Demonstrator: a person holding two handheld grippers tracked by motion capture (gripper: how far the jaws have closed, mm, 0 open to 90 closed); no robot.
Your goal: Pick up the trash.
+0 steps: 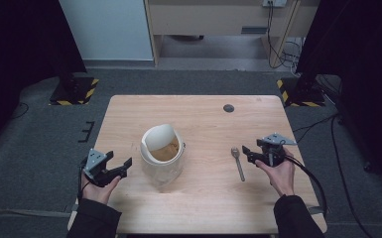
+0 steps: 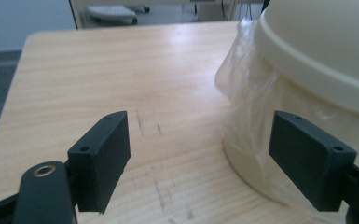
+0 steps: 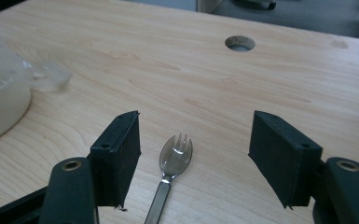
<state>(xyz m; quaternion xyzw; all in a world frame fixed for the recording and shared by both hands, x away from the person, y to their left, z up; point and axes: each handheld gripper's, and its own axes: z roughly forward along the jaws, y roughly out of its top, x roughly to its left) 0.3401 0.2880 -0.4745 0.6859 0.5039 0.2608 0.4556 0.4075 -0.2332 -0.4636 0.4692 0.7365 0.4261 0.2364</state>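
While your left gripper stands open beside the cream tub, your right gripper hangs open over the spork on the table.

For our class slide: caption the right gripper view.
Open right gripper poised above a clear spork on the wooden table.

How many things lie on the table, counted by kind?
Cream container with lid tilted open, wrapped in clear plastic: 1
Clear plastic spork: 1
Total: 2
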